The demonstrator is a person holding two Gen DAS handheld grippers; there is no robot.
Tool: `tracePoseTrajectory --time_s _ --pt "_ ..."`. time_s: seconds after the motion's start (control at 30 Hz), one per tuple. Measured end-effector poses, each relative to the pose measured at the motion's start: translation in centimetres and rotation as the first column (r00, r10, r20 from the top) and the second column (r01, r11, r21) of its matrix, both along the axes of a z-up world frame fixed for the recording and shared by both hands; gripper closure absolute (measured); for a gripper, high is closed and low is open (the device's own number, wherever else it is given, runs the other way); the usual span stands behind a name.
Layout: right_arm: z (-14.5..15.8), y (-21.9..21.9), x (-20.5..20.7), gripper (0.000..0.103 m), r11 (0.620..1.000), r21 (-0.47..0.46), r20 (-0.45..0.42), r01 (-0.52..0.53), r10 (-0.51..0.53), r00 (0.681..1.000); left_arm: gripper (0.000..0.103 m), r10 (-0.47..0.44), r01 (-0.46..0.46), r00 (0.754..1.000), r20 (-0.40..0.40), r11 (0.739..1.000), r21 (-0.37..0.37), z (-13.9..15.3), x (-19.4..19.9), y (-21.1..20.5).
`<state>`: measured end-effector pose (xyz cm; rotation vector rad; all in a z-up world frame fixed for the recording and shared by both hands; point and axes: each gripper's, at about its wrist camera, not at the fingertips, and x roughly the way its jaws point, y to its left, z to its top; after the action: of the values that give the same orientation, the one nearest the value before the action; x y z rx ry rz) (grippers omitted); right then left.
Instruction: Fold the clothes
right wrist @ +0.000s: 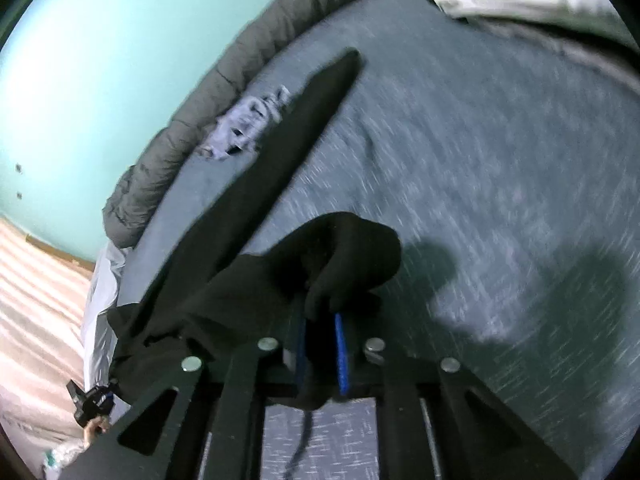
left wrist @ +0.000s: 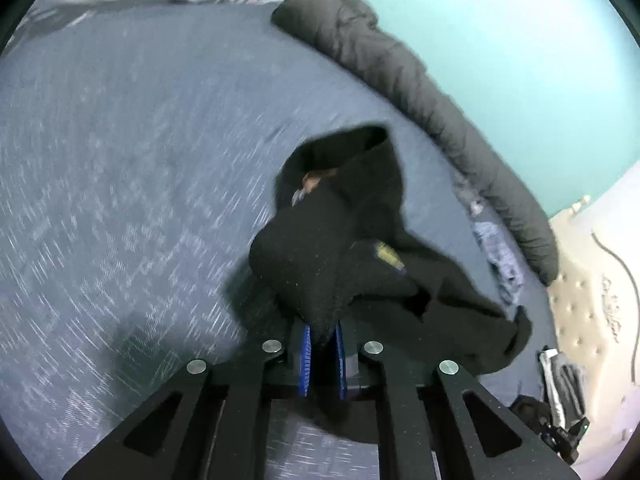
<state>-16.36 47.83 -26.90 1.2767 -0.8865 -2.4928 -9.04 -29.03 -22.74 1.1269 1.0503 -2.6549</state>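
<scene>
Pinching a bunched fold of the black fleece garment [left wrist: 344, 256] between blue ribbed pads, the left gripper [left wrist: 322, 344] has its jaws pressed together on the cloth above the blue-grey woven bed sheet [left wrist: 120, 160]; a quilted grey duvet [left wrist: 420, 80] runs along the teal wall. In the right wrist view, the right gripper [right wrist: 322, 344] likewise clamps the garment's rounded edge, a long flat strip trailing towards crumpled pale cloth [right wrist: 248, 120].
</scene>
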Motion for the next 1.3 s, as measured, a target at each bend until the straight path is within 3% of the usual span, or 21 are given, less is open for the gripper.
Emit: tracePoseTrajectory --time_s 0.27,0.43,0.53,0.63,0.67,0.73,0.8,0.87,0.93,1.17,1.3 --pt "10.1 3.2 0.1 0.096 0.994 0.108 -0.141 0.007 0.008 0.990 0.094 0.047 -0.054 0.995 -0.084 0.995 -0.083 7.8 3.2 -2.6" --pt "13.2 4.6 0.3 0.096 0.982 0.191 -0.147 -0.010 0.039 0.988 0.094 0.078 -0.085 0.995 -0.067 0.991 -0.106 8.9 5.4 -5.2" --pt "12.6 4.5 0.2 0.096 0.968 0.246 -0.099 -0.045 0.071 0.993 0.094 0.086 -0.086 0.996 -0.008 0.991 -0.100 7.5 5.9 -5.9" --pt "9.7 3.8 -0.2 0.094 0.948 0.300 0.010 -0.104 0.106 0.994 0.091 0.081 -0.072 0.994 0.077 0.992 -0.103 5.3 6.0 -5.6" --pt "8.3 3.6 -0.4 0.082 0.939 0.321 0.065 -0.123 0.108 0.992 0.085 0.074 -0.063 0.991 0.110 0.993 -0.101 4.6 6.0 -5.3" --pt "5.5 3.0 -0.6 0.067 0.900 0.403 0.176 -0.166 0.102 0.979 0.082 0.058 -0.040 0.981 0.185 0.994 -0.102 3.0 6.0 -4.8" --pt "4.4 2.8 -0.1 0.066 0.862 0.475 0.189 -0.179 0.099 0.977 0.079 0.047 -0.023 0.976 0.214 0.993 -0.112 2.0 5.9 -4.5" --pt "4.0 3.4 0.2 0.052 0.867 0.466 0.187 -0.176 0.098 0.977 0.076 0.040 -0.011 0.974 0.223 0.992 -0.129 1.6 6.2 -4.4" --pt "3.9 4.2 0.5 0.049 0.877 0.452 0.182 -0.164 0.089 0.979 0.075 0.040 -0.011 0.974 0.224 0.991 -0.131 1.4 6.6 -4.6" --pt "2.6 7.6 0.6 0.043 0.918 0.384 0.209 -0.096 0.015 0.978 0.072 0.105 -0.077 0.973 0.205 0.987 -0.141 1.6 8.1 -6.1" --pt "1.0 7.6 0.4 0.040 0.939 0.327 0.210 -0.111 0.042 0.977 0.069 0.110 -0.077 0.970 0.217 0.985 -0.153 1.4 8.4 -6.2"
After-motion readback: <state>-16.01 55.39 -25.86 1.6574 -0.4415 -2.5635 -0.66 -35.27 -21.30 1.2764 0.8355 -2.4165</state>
